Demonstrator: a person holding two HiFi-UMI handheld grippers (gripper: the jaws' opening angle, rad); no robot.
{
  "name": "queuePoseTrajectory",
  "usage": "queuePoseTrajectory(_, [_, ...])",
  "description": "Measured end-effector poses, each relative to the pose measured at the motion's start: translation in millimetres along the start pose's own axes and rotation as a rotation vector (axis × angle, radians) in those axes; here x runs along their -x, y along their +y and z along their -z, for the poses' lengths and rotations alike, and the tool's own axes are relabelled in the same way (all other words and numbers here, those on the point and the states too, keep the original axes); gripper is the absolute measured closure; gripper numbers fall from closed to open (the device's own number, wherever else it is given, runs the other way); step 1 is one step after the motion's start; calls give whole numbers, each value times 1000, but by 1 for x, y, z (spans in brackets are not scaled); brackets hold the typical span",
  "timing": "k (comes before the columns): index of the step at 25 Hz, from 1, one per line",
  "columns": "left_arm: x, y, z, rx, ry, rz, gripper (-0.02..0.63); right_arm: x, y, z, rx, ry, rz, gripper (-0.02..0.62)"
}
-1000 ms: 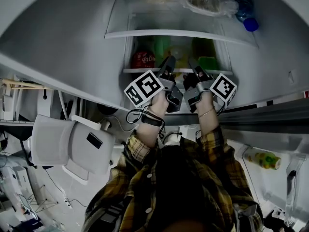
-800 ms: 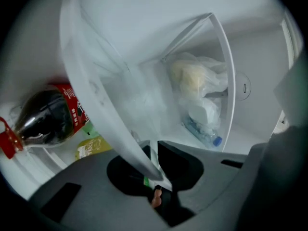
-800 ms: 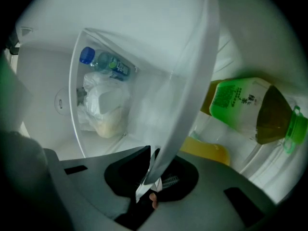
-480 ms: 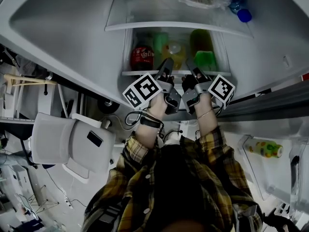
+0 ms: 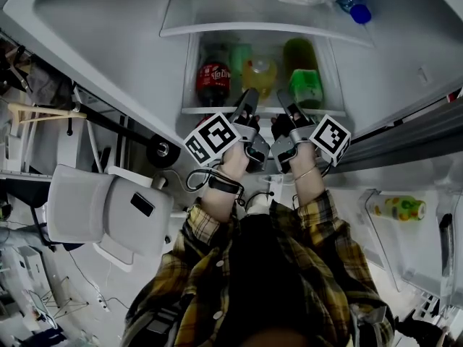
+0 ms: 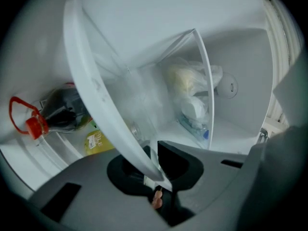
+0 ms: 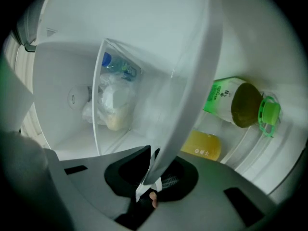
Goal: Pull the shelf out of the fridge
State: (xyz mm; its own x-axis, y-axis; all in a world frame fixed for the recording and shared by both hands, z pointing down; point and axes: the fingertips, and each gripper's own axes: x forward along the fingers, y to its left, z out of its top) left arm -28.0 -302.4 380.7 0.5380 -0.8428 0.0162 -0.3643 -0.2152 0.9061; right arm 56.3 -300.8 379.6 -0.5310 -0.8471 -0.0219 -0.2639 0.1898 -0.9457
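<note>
Back toward the person (image 5: 268,266) come the left gripper (image 5: 249,101) and right gripper (image 5: 285,101), jaws clamped narrow on the front rim of the glass shelf (image 6: 91,85), fridge walls (image 5: 108,42) close either side.

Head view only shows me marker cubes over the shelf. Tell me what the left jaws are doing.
Observer: The left gripper has its jaws closed on the white front rim of the shelf.
Operator: Now the right one.
Observer: The right gripper is clamped on that rim too.
Operator: Say where the load sits.
Observer: The cola bottle and the green bottle lie on one side of the gripped shelf. The bagged food is on the other side, beyond a second shelf.
</note>
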Motion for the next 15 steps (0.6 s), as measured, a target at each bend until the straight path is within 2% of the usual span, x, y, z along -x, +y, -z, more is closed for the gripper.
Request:
queuePoseTrajectory(4, [9, -2, 5, -2, 4, 0, 548, 9, -1, 5, -11, -5, 11, 546])
queuePoseTrajectory(15, [33, -15, 18, -1, -6, 25, 548, 33, 13, 17, 16, 1, -23, 545])
